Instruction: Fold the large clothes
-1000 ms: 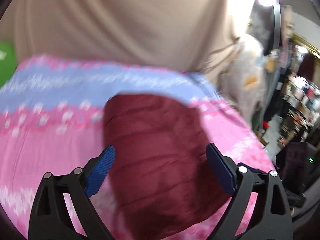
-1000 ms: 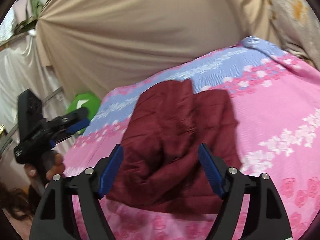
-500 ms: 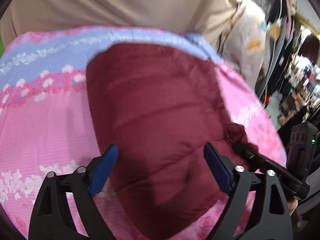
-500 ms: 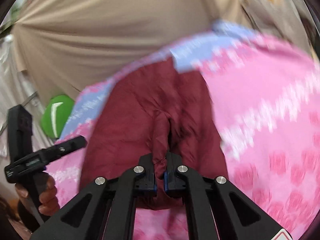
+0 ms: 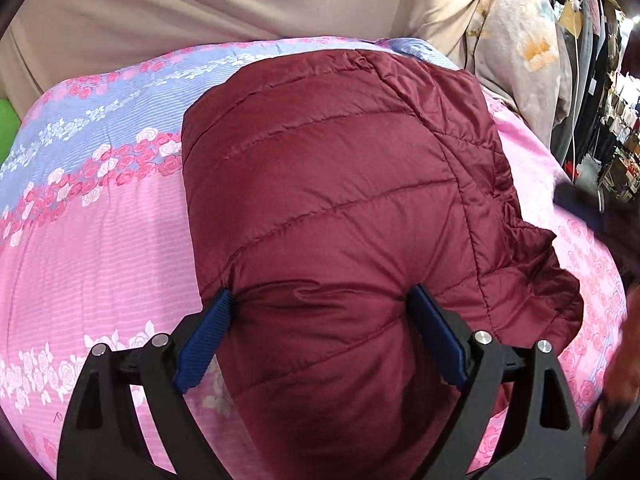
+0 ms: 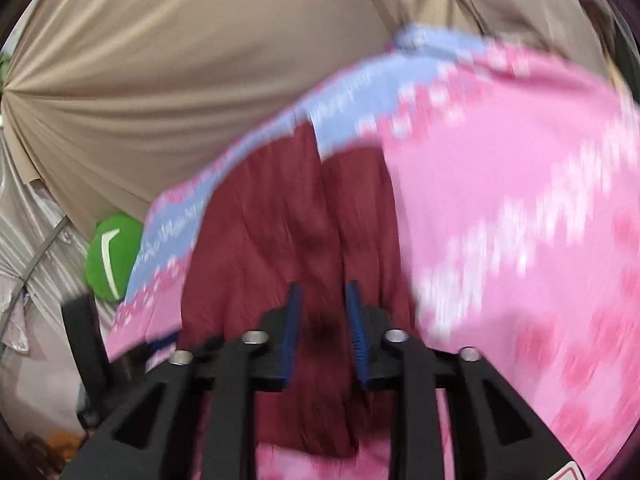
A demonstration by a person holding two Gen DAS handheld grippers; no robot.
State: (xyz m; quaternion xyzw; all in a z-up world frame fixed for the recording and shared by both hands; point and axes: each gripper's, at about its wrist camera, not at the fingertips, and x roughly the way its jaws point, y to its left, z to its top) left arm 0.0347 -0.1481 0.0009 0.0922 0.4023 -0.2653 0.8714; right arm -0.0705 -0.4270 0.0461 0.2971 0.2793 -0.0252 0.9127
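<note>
**Maroon jacket laid on the floral bedspread, both hand-held grippers released**

Maroon quilted jacket (image 5: 340,200) lies spread on a pink and lilac floral bedspread (image 5: 100,220), its stitched panels facing up and a ruffled edge bunched at its right side in the left wrist view. The left hand-held gripper (image 5: 320,316) is low over the jacket's near end, its blue pads spread wide to either side of a fold, with the left pad at the jacket's edge; whether they press into the fabric I cannot tell.

The right wrist view is blurred. There the right hand-held gripper (image 6: 322,320) stands over the jacket (image 6: 280,220) with a narrow gap between its pads; its jaws have just been opening, and the fabric shows through the gap below, not pinched. A beige curtain (image 6: 180,60) hangs behind the bed, and a green object (image 6: 114,256) sits at the bedspread's far left edge.
</note>
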